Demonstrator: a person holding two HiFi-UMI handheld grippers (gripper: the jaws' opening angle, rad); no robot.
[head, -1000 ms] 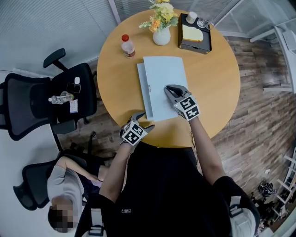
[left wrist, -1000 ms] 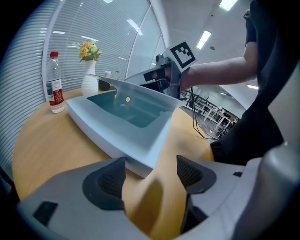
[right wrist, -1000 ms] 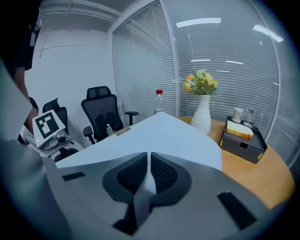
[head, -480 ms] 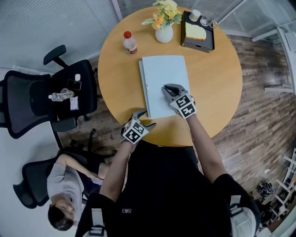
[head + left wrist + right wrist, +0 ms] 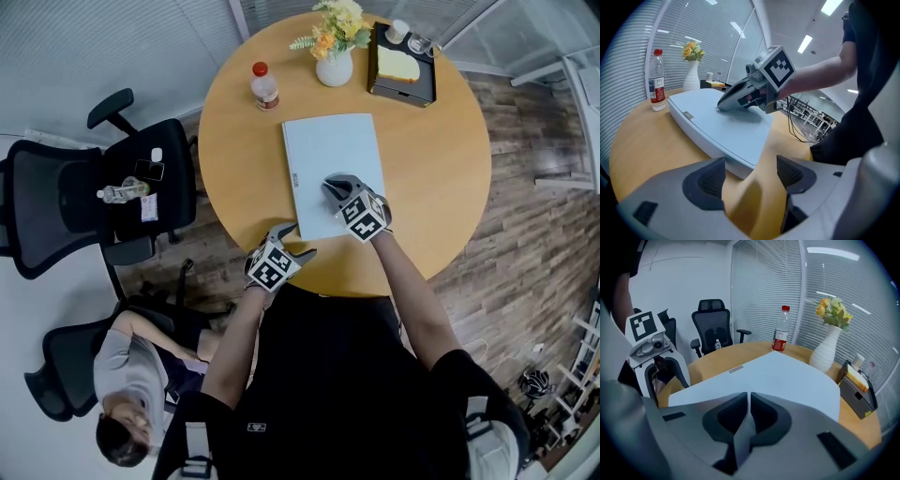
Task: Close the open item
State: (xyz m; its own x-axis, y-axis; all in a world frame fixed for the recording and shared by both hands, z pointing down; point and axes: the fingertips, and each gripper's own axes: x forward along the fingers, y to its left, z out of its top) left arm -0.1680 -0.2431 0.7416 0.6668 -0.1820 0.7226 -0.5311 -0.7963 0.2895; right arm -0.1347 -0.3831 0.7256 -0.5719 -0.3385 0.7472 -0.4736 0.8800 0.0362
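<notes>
A pale blue laptop (image 5: 330,155) lies on the round wooden table (image 5: 448,164) with its lid down flat over the base. My right gripper (image 5: 330,185) is shut and its tips rest on the lid's near part; in the right gripper view the lid (image 5: 797,378) spreads out beyond the closed jaws (image 5: 748,411). My left gripper (image 5: 294,241) stands open at the table's front edge, just short of the laptop's near left corner, with nothing between its fingers. The left gripper view shows the laptop (image 5: 712,124) ahead and the right gripper (image 5: 722,106) on it.
A water bottle (image 5: 263,86), a white vase of flowers (image 5: 335,58) and a black tray (image 5: 403,66) stand along the table's far side. Black office chairs (image 5: 94,197) stand at the left, and a seated person (image 5: 131,394) is at the lower left.
The laptop's lid has come down and now covers the base, whose strip along the left no longer shows. My right gripper moved slightly left with it. The left gripper stayed put.
</notes>
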